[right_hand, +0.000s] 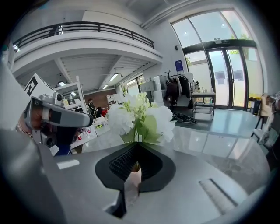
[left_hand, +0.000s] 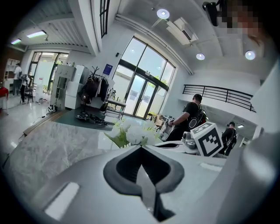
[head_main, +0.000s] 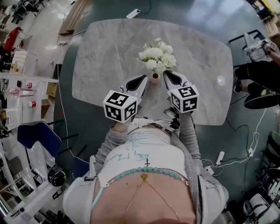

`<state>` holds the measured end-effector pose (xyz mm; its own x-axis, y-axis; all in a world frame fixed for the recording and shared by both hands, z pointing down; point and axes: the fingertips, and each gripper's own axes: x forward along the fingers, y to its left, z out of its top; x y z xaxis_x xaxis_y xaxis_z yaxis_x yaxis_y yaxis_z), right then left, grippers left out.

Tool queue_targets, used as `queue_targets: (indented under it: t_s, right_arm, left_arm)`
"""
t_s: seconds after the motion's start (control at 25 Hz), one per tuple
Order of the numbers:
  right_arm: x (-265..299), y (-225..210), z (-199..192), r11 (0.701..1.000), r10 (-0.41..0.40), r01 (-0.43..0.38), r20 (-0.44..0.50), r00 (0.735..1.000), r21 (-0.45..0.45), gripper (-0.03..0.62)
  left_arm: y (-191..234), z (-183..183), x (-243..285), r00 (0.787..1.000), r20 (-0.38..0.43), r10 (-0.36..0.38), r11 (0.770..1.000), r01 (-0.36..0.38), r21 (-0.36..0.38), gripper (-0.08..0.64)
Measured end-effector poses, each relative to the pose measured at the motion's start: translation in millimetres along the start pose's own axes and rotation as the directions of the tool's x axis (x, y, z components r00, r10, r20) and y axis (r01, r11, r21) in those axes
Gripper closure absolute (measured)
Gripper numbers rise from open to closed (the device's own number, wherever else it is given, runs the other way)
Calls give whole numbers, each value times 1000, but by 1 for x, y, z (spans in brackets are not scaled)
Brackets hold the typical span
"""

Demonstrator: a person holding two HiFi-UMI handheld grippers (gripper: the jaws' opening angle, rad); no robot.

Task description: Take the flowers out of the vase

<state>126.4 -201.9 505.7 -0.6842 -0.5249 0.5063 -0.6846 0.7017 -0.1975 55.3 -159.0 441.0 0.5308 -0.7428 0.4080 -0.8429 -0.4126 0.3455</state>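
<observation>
Bright daylight throughout, mostly from the tall windows (left_hand: 142, 85); round ceiling lights (left_hand: 162, 13) are on too. Small glare spot on the desk (head_main: 105, 57), shadows soft. Both gripper views: heavy fisheye, dark vignetted corners, close foreground soft-focus. White flowers (right_hand: 140, 116) slightly blown out. Head view sharp, edges bent.

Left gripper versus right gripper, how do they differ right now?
The left gripper sits left of the vase, the right gripper right of it. The right gripper's view shows the vase through its jaw gap; the left gripper's view shows flowers above its jaws but no vase. Both are shut, empty, flanking the vase.
</observation>
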Motion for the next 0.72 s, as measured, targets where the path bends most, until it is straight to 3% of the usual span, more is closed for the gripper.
queue_targets:
  t_s: [0.64,0.72]
  right_arm:
    - [28,11,-20,999,-27,29,-40,999,42,565]
    - [29,13,-19,999,-17,19,-32,999,51,526]
  left_arm:
    - [19,0,-12,999,-14,-47,999,47,2,560]
    - [21,2,-13,998,-13,-53,999,54,4,560]
